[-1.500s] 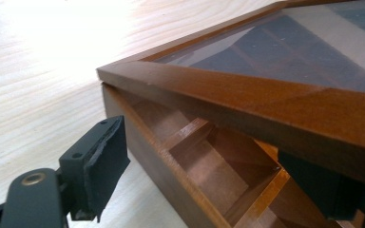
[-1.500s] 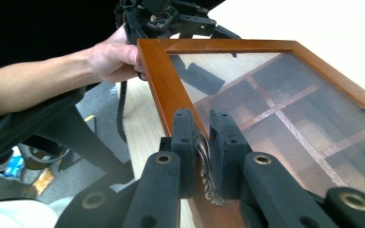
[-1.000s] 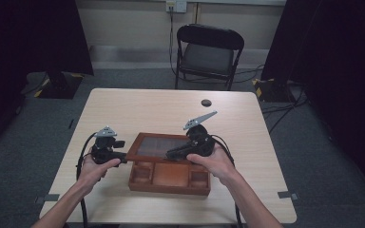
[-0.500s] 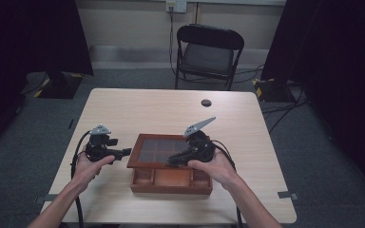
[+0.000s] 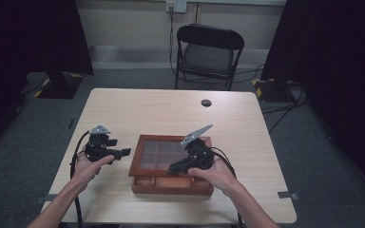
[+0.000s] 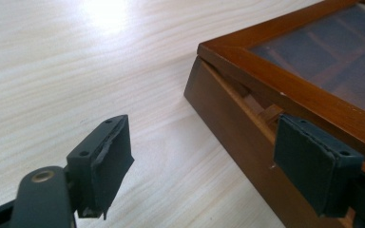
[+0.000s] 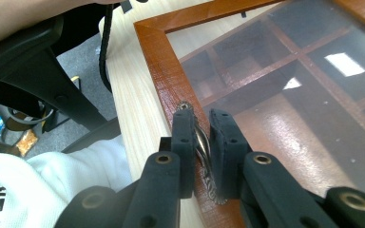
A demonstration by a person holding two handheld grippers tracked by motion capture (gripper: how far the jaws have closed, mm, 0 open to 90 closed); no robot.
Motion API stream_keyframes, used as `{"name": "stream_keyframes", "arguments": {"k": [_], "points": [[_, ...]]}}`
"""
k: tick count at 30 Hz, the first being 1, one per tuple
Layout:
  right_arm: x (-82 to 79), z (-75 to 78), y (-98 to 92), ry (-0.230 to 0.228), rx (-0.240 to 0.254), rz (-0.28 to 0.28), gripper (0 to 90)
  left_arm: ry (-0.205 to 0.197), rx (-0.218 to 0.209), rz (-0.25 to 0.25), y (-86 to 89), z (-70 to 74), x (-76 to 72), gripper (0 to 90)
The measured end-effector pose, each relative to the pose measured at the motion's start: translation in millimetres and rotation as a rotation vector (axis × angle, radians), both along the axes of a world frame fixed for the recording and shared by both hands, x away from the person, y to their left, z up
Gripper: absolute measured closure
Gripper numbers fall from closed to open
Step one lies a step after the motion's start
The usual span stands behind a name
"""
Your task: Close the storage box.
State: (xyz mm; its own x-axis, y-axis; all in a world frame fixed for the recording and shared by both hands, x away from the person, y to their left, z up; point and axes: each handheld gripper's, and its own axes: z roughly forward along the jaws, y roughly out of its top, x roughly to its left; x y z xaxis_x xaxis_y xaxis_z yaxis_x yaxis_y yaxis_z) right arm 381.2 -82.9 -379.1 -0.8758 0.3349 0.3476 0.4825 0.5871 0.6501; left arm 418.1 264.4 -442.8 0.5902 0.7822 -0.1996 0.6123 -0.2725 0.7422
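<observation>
Wooden box (image 5: 171,185) sits on the near middle of the desk (image 5: 142,107), its glass lid (image 7: 285,80) lifted slightly at the near edge. Compartments under the glass look empty; hard to be sure. Right claw (image 7: 202,137) pinches the lid's small metal handle (image 7: 203,142). Left claw (image 6: 209,161), spread, hovers just left of the box, holding nothing. Risk: thin handle slips the pads, the lid drops and bangs shut.
</observation>
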Motion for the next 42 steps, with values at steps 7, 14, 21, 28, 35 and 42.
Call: {"name": "stream_keyframes", "arguments": {"k": [7, 14, 21, 28, 35, 42], "points": [[-4.2, -15.2, 3.8, 0.009, -0.036, 0.011, 81.5, 0.008, 0.009, -0.003, 0.1, -1.4, 0.5, 20.4], [-5.8, -24.1, 5.5, 0.017, -0.052, 0.020, 81.6, 0.007, 0.010, 0.002, 1.0, -1.8, 0.7, 20.4], [-7.4, -31.1, 6.1, 0.011, -0.062, 0.023, 81.6, 0.014, 0.016, 0.000, 0.9, -2.3, 1.2, 20.5], [-8.3, -47.5, 8.1, 0.057, -0.075, 0.000, 81.5, 0.014, 0.026, 0.011, 0.9, -2.6, 1.1, 20.5], [-7.6, -48.6, 3.3, 0.055, -0.045, -0.053, 63.1, 0.016, 0.019, 0.008, 0.6, -2.3, 0.8, 20.5], [0.2, -35.6, -10.1, 0.003, 0.008, -0.183, 47.3, 0.013, 0.010, 0.011, -4.0, 1.9, -3.2, 21.1]]}}
